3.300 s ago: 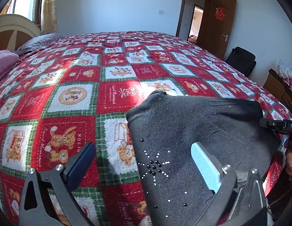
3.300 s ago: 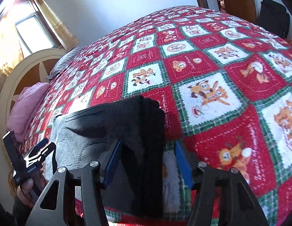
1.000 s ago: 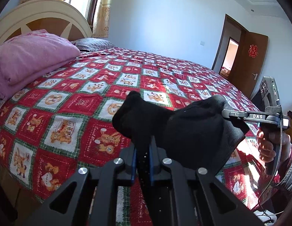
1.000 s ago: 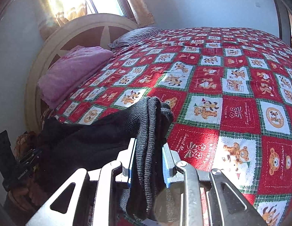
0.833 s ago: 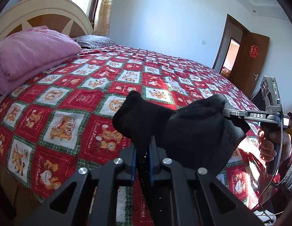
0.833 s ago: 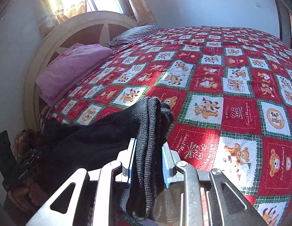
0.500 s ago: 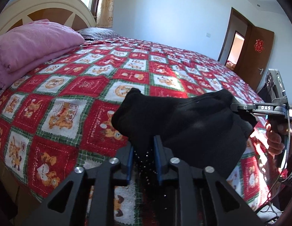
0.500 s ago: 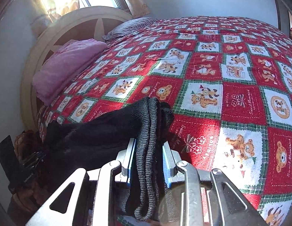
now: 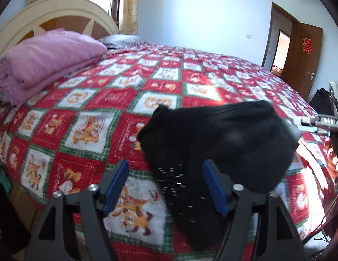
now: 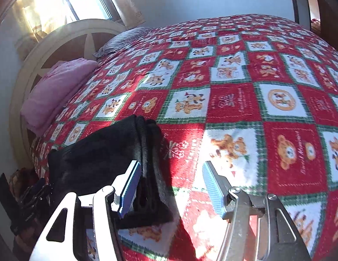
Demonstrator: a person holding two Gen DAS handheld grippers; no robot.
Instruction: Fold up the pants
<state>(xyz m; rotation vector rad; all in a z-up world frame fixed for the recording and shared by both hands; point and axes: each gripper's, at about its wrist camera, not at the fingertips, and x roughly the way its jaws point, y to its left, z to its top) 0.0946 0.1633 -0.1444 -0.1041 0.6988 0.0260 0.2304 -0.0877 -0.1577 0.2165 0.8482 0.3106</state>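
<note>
The folded black pants (image 9: 223, 143) lie in a bundle on the red checked bedspread (image 9: 116, 95) near the bed's front edge. My left gripper (image 9: 165, 184) is opening; its blue pads stand wide apart, clear of the cloth, and a studded part of the bundle lies between them. My right gripper (image 10: 171, 187) is opening too. The stacked folded edge of the pants (image 10: 116, 152) lies just inside its left pad, and I cannot tell whether that pad touches it. The right gripper (image 9: 321, 122) shows at the right edge of the left wrist view, held by a hand (image 9: 334, 161).
A folded pink blanket (image 9: 44, 58) and a grey striped pillow (image 9: 123, 40) lie by the cream headboard (image 9: 51, 19). A brown door (image 9: 304, 52) stands open at the far right, with a black bag (image 9: 321, 102) on the floor beside the bed.
Both grippers went from shut on the pants to wide apart, and the bundle dropped onto the bedspread. The right gripper slid right, so the pants' edge now sits by its left pad.
</note>
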